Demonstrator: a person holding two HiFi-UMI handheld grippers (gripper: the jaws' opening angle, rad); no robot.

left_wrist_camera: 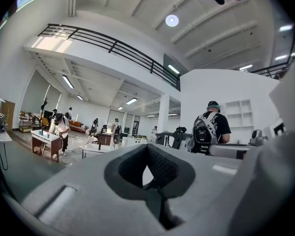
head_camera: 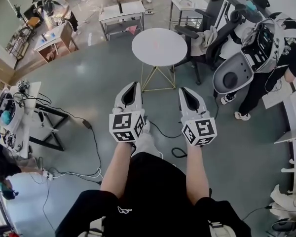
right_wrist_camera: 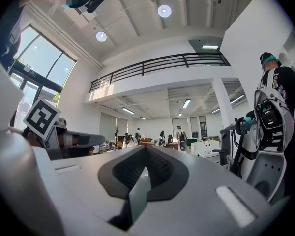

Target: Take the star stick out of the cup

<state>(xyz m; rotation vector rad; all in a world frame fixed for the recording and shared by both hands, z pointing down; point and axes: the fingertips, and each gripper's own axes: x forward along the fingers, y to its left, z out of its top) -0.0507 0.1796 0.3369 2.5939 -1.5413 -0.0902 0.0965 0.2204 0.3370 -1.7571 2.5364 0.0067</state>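
While the person's forearms reach forward over the grey floor (head_camera: pixel 96 90), the left claw (head_camera: pixel 133 85) and the right claw (head_camera: pixel 183 90) sit side by side, each with its jaws pressed together on nothing. A round white bench (head_camera: pixel 159 47) stands ahead, well apart from them. Neither the star stick nor the cup shows in any view.

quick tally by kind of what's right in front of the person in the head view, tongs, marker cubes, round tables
tongs: 2, the left tongs and the right tongs, both shut with nothing in them
marker cubes: 2, the left cube and the right cube
round white table: 1
total: 5
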